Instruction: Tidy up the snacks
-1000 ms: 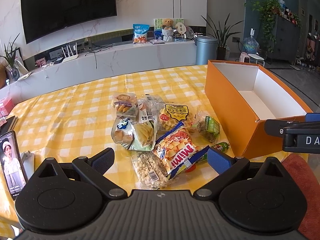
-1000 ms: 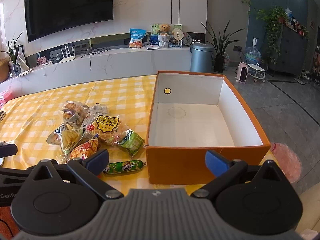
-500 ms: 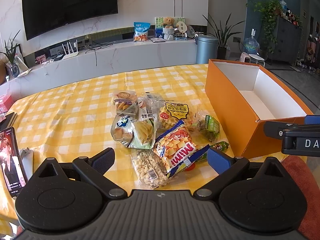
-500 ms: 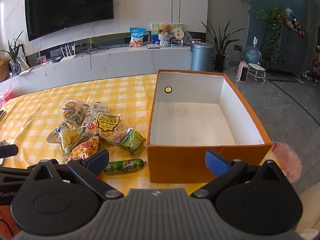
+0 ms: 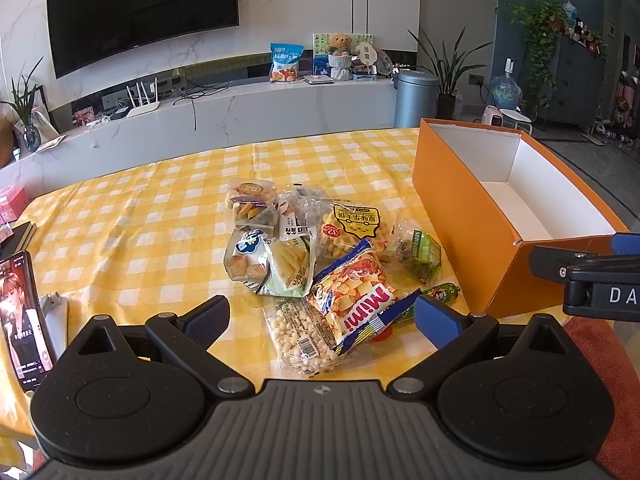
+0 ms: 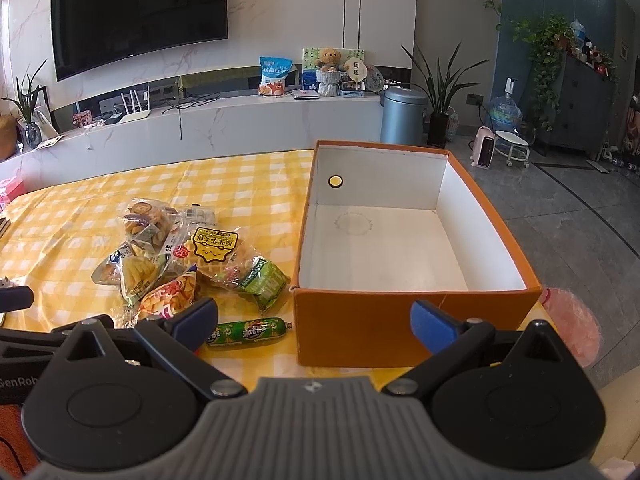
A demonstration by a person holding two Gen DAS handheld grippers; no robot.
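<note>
Yellow-and-white checked cloth covers the table [image 5: 132, 232], with a television [image 5: 140, 8] on the marble wall behind it. Near the table's right edge stands an orange box [image 6: 360, 324], white inside and holding nothing, its long axis running away from the near edge.

A pile of snack packets [image 5: 320, 248] lies left of the box, toward the table's near edge. In the left wrist view the pile sits ahead of and partly between the fingers: the Mimi chip bag [image 5: 352, 300] lies slanted, its lower end toward the right finger pad, overlapping a clear peanut packet [image 5: 300, 332] that lies closest to the gripper. A green sausage stick [image 6: 250, 332] lies crosswise, parallel to the near edge, its right end just beside the box's front left corner. A green raisin packet [image 6: 266, 280] lies tilted behind it.

The left gripper [image 5: 322, 316] hovers with its fingers spread wide, holding and touching nothing. The right gripper [image 6: 314, 320] is likewise spread wide and empty, facing the box's front wall. A phone [image 5: 24, 320] lies at the table's left edge.
</note>
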